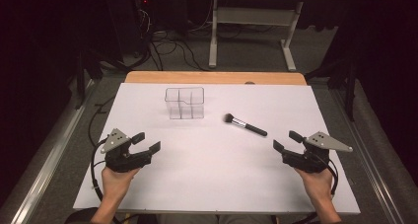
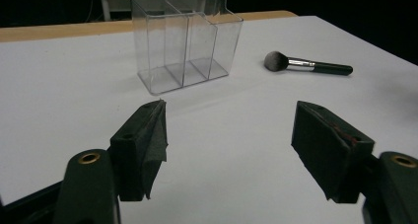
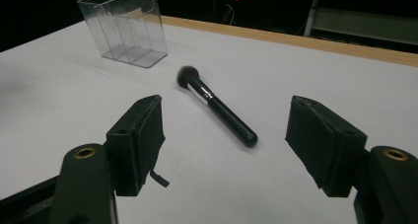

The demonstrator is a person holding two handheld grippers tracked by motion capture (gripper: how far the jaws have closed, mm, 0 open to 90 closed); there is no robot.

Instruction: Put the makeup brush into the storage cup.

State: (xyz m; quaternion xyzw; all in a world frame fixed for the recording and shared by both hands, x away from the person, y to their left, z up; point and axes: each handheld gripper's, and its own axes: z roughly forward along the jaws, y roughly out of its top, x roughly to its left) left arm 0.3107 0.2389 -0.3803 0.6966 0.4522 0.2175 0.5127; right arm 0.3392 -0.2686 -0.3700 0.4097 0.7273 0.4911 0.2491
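A makeup brush [image 1: 245,125] [image 2: 308,64] [image 3: 219,111] with a black handle, silver ferrule and dark bristles lies flat right of the table's centre. A clear plastic organiser [image 1: 184,102] [image 2: 185,40] [image 3: 124,29] with several compartments stands upright and empty toward the back. My left gripper [image 1: 147,142] [image 2: 236,150] rests open at the near left, well short of the organiser. My right gripper [image 1: 287,140] [image 3: 231,145] sits open at the near right, the brush lying a short way ahead of its jaws. Neither holds anything.
A white sheet [image 1: 217,184] covers the table, with a wooden edge [image 1: 212,77] along the far side. Beyond it are a dark floor, cables [image 1: 167,49] and a grey table frame [image 1: 251,24]. Metal rails run along both sides.
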